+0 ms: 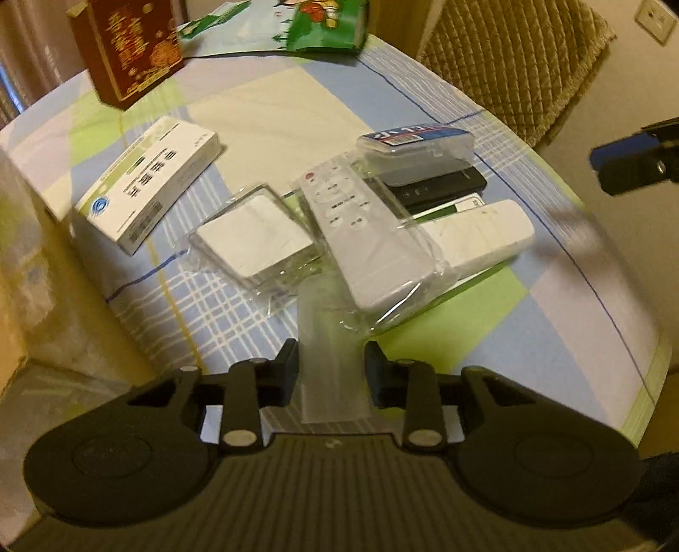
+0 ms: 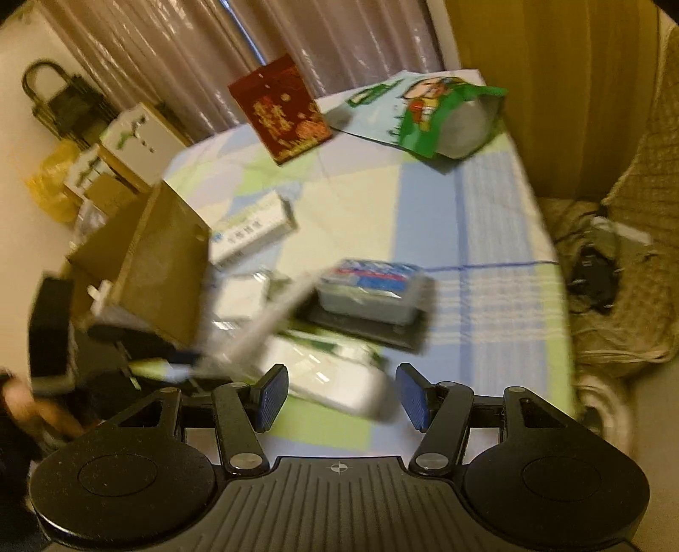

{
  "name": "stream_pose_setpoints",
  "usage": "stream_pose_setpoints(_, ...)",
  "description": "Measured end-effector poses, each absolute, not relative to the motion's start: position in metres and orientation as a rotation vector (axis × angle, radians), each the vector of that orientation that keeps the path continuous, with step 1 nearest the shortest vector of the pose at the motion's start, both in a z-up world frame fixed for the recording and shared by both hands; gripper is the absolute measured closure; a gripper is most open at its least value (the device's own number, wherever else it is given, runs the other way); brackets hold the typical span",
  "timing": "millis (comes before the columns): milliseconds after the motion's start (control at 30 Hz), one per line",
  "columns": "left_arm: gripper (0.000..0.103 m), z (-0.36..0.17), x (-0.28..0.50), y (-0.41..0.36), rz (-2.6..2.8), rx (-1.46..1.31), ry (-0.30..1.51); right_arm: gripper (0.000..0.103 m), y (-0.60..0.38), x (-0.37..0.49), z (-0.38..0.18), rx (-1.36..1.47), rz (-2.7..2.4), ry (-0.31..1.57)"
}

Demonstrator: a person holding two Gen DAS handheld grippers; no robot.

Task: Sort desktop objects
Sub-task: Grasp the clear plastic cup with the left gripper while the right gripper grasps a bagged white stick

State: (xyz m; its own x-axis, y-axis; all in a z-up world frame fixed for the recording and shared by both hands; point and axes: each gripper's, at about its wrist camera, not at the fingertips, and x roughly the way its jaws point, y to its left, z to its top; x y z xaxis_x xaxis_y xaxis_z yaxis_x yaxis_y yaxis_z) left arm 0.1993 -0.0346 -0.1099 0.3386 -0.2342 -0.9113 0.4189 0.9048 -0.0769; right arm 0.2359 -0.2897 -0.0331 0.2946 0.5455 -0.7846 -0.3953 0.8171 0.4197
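My left gripper [image 1: 331, 361] is shut on the clear plastic wrap [image 1: 329, 356] of a white remote [image 1: 360, 237], whose far end is lifted over the pile. Under and beside it lie a white square box in plastic [image 1: 254, 229], a black remote [image 1: 433, 187], a clear case with a blue label [image 1: 416, 144] and a white oblong remote [image 1: 479, 233]. A white medicine box [image 1: 152, 182] lies to the left. My right gripper [image 2: 339, 395] is open and empty above the white oblong remote [image 2: 335, 378]. The clear case [image 2: 369, 288] lies beyond it.
A dark red gift box [image 1: 127, 46] and a green snack bag [image 1: 322, 25] stand at the table's far end. A cardboard box [image 2: 161, 259] stands at the left edge. A quilted chair [image 1: 517, 59] is beyond the right edge. The checked tablecloth [image 1: 530, 322] covers the table.
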Motion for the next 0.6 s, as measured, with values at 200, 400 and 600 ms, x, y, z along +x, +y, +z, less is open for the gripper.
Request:
stream_pose_setpoints(200, 0.075, -0.101, 0.181, -0.011, -0.388, 0.125, 1.146, 0.044, -0.249, 0.285, -0.061, 0.430, 0.665, 1.219)
stream_pose_setpoints(400, 0.075, -0.089, 0.157, 0.017, -0.334, 0.053, 1.139, 0.044, -0.215, 0.317, -0.095, 0.493, 0.563, 1.327)
stream_pose_setpoints(600, 0.075, -0.082, 0.135, 0.040, -0.281, -0.003, 1.138, 0.056, -0.199, 0.322, -0.115, 0.500, 0.510, 1.373)
